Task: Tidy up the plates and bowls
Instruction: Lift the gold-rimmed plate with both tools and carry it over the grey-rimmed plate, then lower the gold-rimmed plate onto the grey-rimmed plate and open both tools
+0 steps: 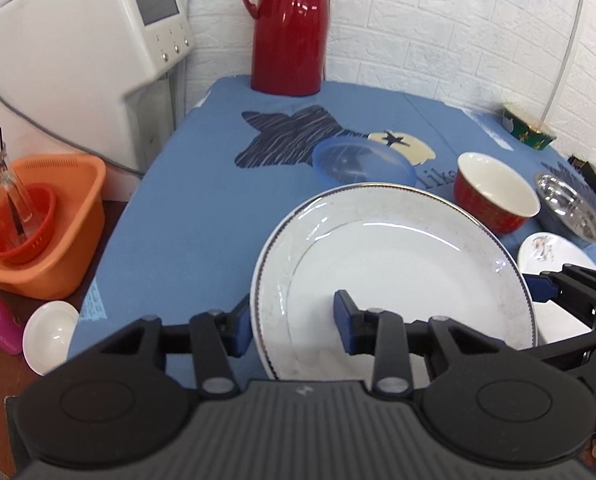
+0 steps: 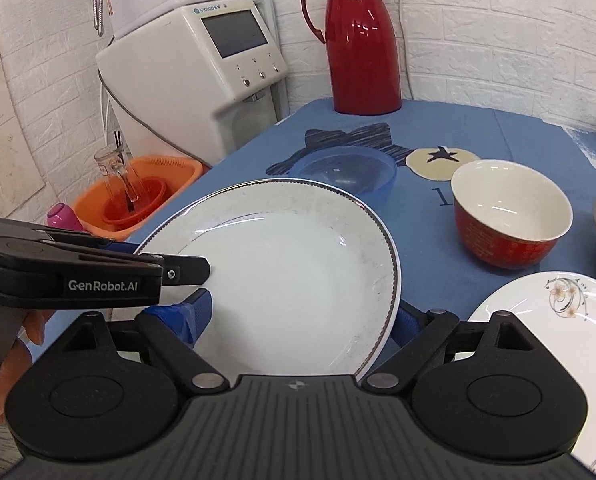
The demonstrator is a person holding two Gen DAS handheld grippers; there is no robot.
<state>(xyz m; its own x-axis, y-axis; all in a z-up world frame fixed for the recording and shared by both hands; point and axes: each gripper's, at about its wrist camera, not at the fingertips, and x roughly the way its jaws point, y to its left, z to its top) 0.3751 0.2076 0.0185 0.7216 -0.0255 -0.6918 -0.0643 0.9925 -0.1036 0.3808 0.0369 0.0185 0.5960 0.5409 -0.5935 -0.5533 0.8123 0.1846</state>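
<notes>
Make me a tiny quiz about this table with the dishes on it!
1. True or false: both grippers reach around the edge of the big white plate.
2. What colour is the outside of the bowl beside it?
3. The tall jug at the back is: A green, B red, C yellow.

Key: 1 true, the left gripper and right gripper each straddle its edge; 2 red; 3 B.

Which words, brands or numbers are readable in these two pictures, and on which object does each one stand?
"GenRobot.AI": on the side of the left gripper.
"Lik", cut off by the red bowl: on the blue tablecloth.
Logo above the screen of the white machine: too blurred to read.
No other text is legible.
</notes>
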